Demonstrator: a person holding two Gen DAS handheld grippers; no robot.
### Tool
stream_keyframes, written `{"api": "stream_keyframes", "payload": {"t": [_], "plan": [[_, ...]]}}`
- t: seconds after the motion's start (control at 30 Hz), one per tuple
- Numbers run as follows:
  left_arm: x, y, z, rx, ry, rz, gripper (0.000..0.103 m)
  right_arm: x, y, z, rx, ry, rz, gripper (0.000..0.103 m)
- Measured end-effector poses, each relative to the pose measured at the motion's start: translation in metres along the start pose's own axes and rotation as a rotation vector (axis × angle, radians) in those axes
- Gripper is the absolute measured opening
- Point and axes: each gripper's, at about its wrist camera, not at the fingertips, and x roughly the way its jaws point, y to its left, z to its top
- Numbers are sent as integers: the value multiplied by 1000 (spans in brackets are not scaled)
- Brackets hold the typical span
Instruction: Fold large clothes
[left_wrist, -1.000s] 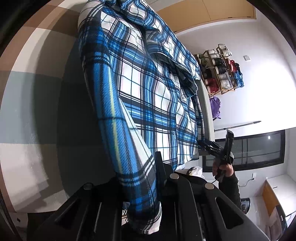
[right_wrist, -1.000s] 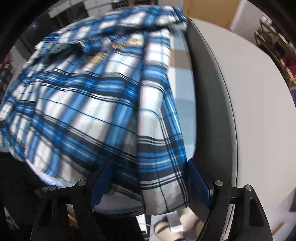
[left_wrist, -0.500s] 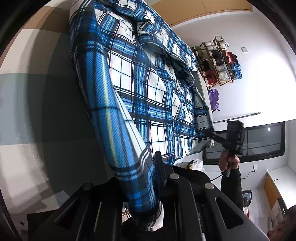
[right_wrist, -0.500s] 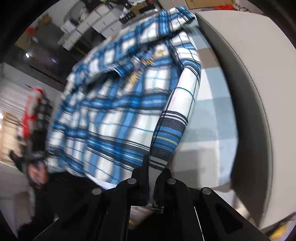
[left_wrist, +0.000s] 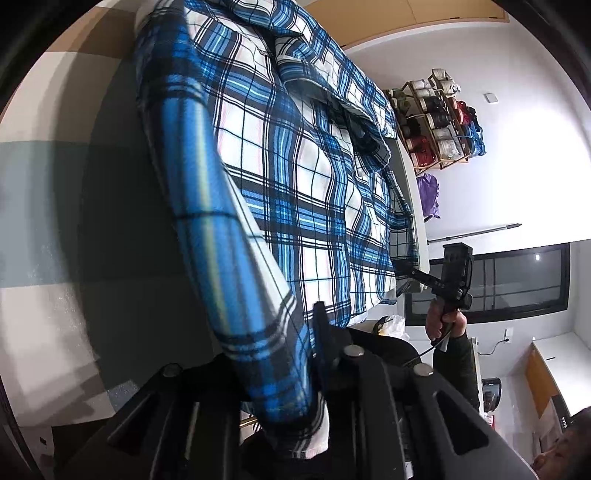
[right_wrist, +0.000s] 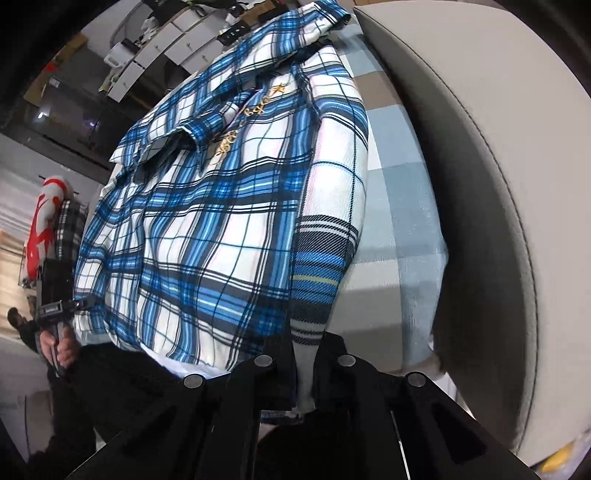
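Note:
A blue, white and black plaid shirt (left_wrist: 295, 177) lies spread on a bed with a checked cover (left_wrist: 48, 206). My left gripper (left_wrist: 291, 376) is shut on the shirt's near hem corner, and the cloth hangs through its jaws. My right gripper (right_wrist: 304, 365) is shut on the other hem corner of the shirt (right_wrist: 221, 206), which has gold embroidery near the collar. Each gripper shows in the other's view, the right one (left_wrist: 410, 273) and the left one (right_wrist: 79, 304), both pinching the hem.
A grey padded bed edge (right_wrist: 480, 184) runs along the right of the right wrist view. A shelf of folded items (left_wrist: 439, 122) stands against the far wall. A dark window (left_wrist: 517, 284) is beyond. White cabinets (right_wrist: 166, 44) stand behind the bed.
My right gripper closed from open onto the hem corner a second ago. Both grippers have lifted the hem slightly and the shirt is pulled tauter.

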Motion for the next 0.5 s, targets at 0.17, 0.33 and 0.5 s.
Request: {"api": "stream_keyframes", "payload": {"t": [0.17,0.33,0.5], "plan": [[0,-2,-3,13,8,40,30,1,-9,1,32,-17,23,11],[3,3,-2,-3,35,36,30,-3,-15,2,52,-50,55,17],[-6,-2,-5,27,-9,74,8,-7,-19,-1,81,-63,80,2]]}}
